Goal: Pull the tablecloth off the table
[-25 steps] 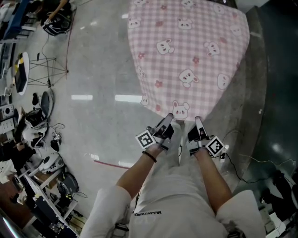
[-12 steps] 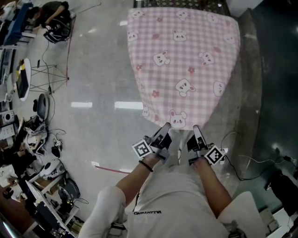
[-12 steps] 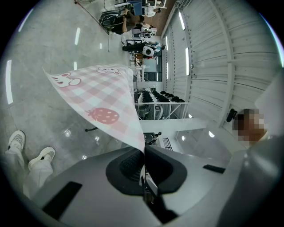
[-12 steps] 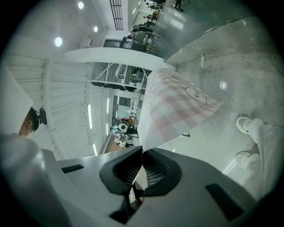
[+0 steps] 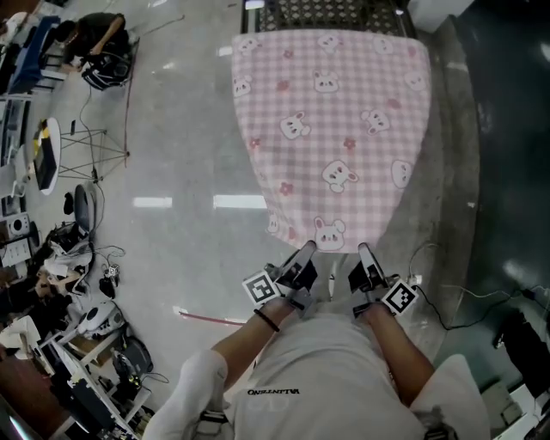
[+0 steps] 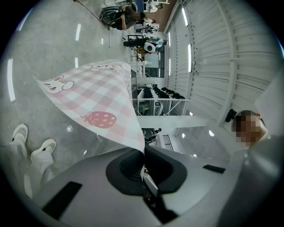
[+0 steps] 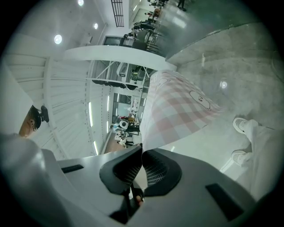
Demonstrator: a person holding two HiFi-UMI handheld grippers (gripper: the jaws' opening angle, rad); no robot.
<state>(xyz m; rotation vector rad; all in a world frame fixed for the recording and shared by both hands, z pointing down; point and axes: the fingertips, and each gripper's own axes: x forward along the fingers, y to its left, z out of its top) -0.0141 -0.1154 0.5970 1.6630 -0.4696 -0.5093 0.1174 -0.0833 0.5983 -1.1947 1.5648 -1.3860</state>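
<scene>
Tablecloth point(image 5: 331, 129): taut, running from 12 o'clock down to its hem at 6.
Left gripper point(image 5: 305, 253): clamped on that hem, so the pull stays even.
Right gripper point(image 5: 366, 253): clamped just beside it, sharing the load.

The grey floor point(image 5: 189, 129) is shining and reflecting ceiling lights. A dark mesh desk point(image 5: 331, 13) is standing on it at the far end. The pink cloth point(image 5: 335, 129) is reaching up to the desk's near edge; I cannot tell if it is touching. A tripod point(image 5: 86, 142) is standing on the floor at the left. A red strip point(image 5: 210, 319), a black cable point(image 5: 441, 320) and piled equipment point(image 5: 86, 318) are lying on the floor.
</scene>
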